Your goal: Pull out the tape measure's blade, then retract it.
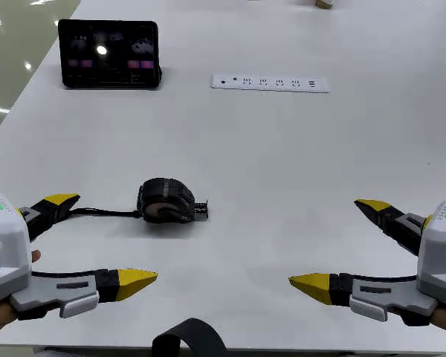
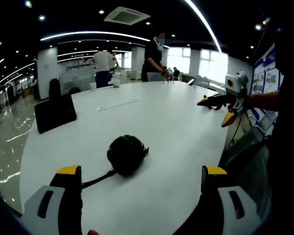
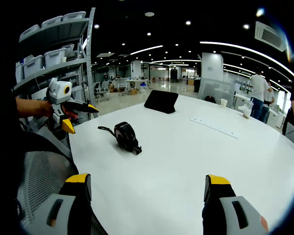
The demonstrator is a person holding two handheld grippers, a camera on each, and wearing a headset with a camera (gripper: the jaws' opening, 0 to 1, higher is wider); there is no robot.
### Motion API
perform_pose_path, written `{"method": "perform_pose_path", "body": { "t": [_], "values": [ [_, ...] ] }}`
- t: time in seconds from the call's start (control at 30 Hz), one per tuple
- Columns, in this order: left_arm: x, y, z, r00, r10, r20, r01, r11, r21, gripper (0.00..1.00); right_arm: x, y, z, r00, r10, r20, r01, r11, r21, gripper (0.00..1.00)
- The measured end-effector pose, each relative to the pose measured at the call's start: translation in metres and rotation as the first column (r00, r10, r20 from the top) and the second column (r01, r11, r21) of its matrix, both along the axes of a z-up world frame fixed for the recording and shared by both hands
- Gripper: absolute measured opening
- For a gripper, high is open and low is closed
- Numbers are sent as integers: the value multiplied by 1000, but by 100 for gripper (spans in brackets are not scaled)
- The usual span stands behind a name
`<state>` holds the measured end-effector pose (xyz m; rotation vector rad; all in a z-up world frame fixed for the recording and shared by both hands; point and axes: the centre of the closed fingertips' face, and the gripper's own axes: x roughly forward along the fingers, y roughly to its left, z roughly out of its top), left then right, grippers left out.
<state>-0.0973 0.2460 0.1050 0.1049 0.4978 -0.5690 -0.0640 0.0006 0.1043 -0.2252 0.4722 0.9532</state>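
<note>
Head view: tape measure (image 1: 166, 201) lies on its side on the white table (image 1: 297, 163), left of centre, blade fully wound in, only the end hook (image 1: 202, 210) poking out toward the right. Its black wrist strap (image 1: 104, 213) trails left, ending near the upper jaw of the left gripper (image 1: 113, 236). That gripper hovers at the near left edge, jaws spread wide, nothing between them. Right gripper (image 1: 326, 242) mirrors it at the near right, also gaping and empty, well apart from the tape measure.

Both sit low and angled inward, likely so one can pin the case while the other takes the hook (my guess: left on the case since it's closer, right on the hook, which faces its side). Pull not yet started.

Table is smooth, matte white, mostly bare. A dark tablet (image 1: 109, 54) stands on its prop at the far left, a white power strip (image 1: 270, 82) lies flat beyond the middle. Room is a big open office with ceiling strip lights and a glossy floor. Shelves with storage bins (image 3: 54, 54) stand to one side, and people (image 2: 104, 66) stand past the far end of the table.
</note>
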Motion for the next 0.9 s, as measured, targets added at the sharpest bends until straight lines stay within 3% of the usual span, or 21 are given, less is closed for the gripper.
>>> {"method": "perform_pose_path", "body": {
  "t": [0.9],
  "values": [
    [6,1,-10,999,-28,-32,29,999,41,99,9,6,-8,999,47,-15,-48,999,-21,92]
  ]
}}
